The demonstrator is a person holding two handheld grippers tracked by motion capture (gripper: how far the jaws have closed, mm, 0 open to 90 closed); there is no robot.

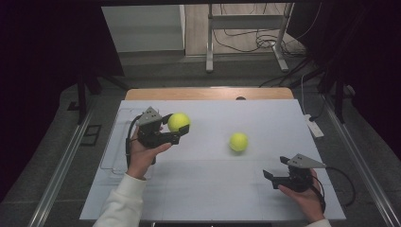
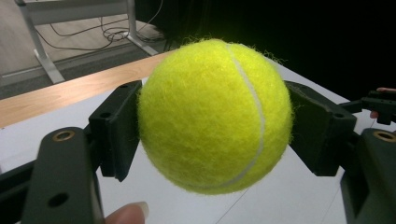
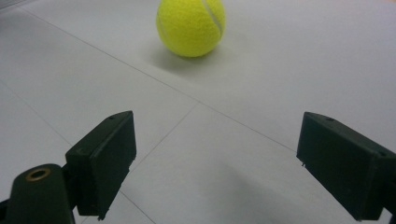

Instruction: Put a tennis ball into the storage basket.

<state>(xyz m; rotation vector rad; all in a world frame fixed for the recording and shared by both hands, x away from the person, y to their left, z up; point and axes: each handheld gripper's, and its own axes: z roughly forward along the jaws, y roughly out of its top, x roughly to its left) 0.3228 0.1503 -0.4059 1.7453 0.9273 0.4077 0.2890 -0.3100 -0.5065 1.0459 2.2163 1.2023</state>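
Note:
A yellow tennis ball (image 1: 178,121) is lifted above the left part of the white table, and my left gripper (image 1: 181,128) is shut on it. In the left gripper view the ball (image 2: 212,114) sits squeezed between the two black pads (image 2: 116,128). A second tennis ball (image 1: 239,141) rests on the table near the middle, also seen ahead in the right gripper view as the ball (image 3: 190,25). My right gripper (image 1: 275,169) hovers low at the front right, open, with nothing between its jaws and the ball well ahead of them.
A clear plastic tray (image 1: 113,151) lies along the table's left edge, under my left hand. The white table (image 1: 213,189) ends in a wooden strip (image 1: 208,93) at the back. A metal stand and cables (image 1: 246,38) are on the floor beyond.

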